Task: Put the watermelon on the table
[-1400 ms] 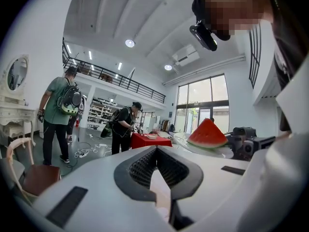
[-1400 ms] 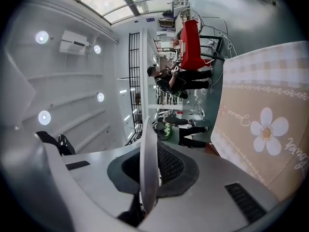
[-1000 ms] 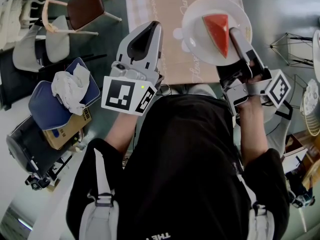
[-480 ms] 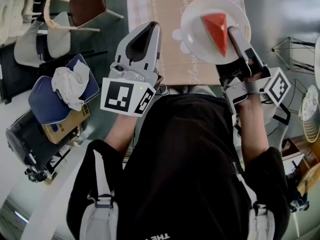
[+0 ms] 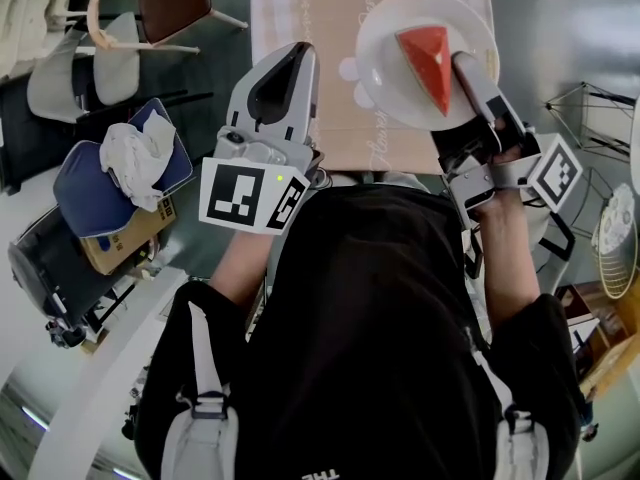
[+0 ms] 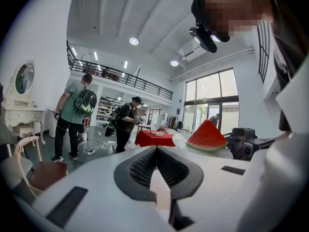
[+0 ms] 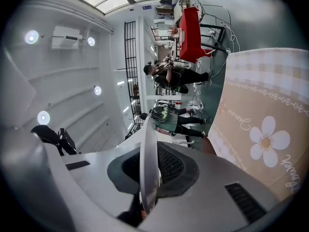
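R gripper (image 5: 463,64) clamps plate (image 5: 385,48) rim w/ watermelon (image 5: 428,63) over table (image 5: 310,18); L gripper (image 5: 299,50) closed, empty

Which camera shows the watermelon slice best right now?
Head view: the watermelon lies in full on the plate. The left gripper view shows it small, side-on; the right gripper view only the plate's edge.
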